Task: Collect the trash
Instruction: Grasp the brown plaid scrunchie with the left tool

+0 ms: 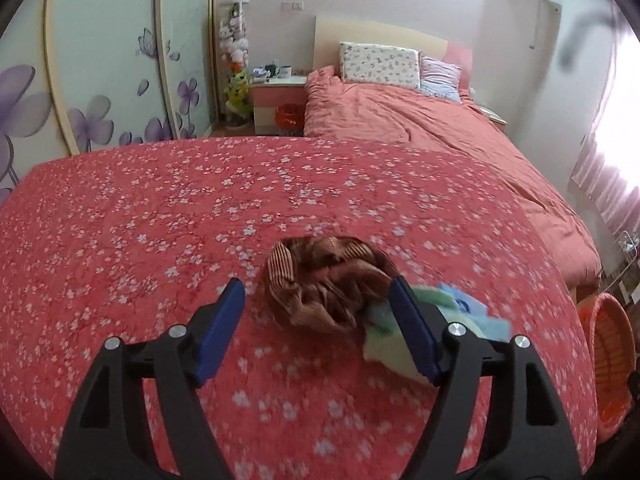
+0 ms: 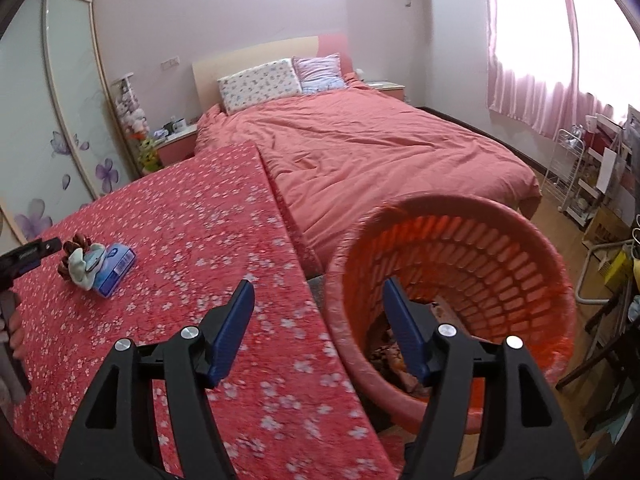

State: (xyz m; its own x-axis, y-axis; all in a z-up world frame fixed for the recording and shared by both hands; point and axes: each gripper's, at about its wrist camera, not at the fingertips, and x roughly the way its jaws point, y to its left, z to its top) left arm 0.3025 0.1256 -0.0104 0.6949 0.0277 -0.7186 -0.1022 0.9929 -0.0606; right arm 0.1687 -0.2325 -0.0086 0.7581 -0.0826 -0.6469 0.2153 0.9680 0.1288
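The left gripper is open and empty, aimed at a brown wrapper, wipes and tissue pack left on the table. The right gripper, open and empty, hangs by the basket, which seems to hold some trash.

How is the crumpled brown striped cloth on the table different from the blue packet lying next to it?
The crumpled brown striped cloth is soft, bunched and irregular; the blue packet is flat and rectangular with straight edges. The cloth is brown with pale stripes; the packet is blue with a printed label. In the right wrist view the cloth lies nearer the left claw; the packet lies on the far side. Both rest on the red floral tablecloth, touching the same small pile.
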